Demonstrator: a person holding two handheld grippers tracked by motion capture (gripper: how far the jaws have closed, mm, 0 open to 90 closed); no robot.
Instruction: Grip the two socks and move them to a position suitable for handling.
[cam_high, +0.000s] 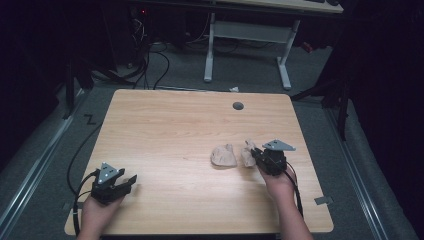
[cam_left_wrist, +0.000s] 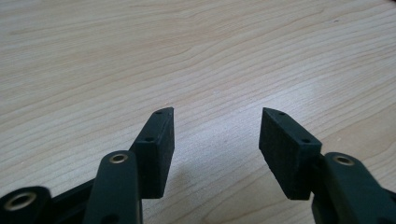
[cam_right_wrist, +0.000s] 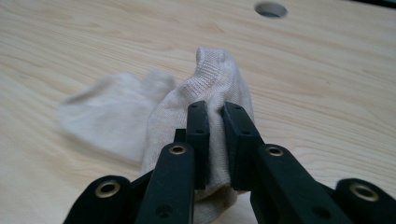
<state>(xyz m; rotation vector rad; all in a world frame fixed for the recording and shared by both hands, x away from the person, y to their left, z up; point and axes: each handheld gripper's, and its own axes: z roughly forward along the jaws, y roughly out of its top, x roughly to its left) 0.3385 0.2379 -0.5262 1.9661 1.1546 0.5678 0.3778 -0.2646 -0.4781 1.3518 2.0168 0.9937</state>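
The rectangular light wooden table with pale grain fills the middle of the high view, with a small round grey cable hole near its far edge. On its right half lie two cream knitted socks. One, a crumpled cream sock, rests flat on the wood, just left of the other and close to touching it; in the right gripper view it is blurred, so whether the two meet cannot be told.

The second, a ribbed cream sock, is bunched and lifted at one end between the jaws of the right gripper, whose black pads press its fabric from both sides, nearly together. In the high view that right gripper sits at the table's right side, with the person's right hand behind it and a grey three-cornered plate on top.

The left gripper rests near the table's near-left corner, held in the left hand, well apart from both socks. Its jaws stand spread wide over bare wood, with nothing between them, as the left gripper view shows.
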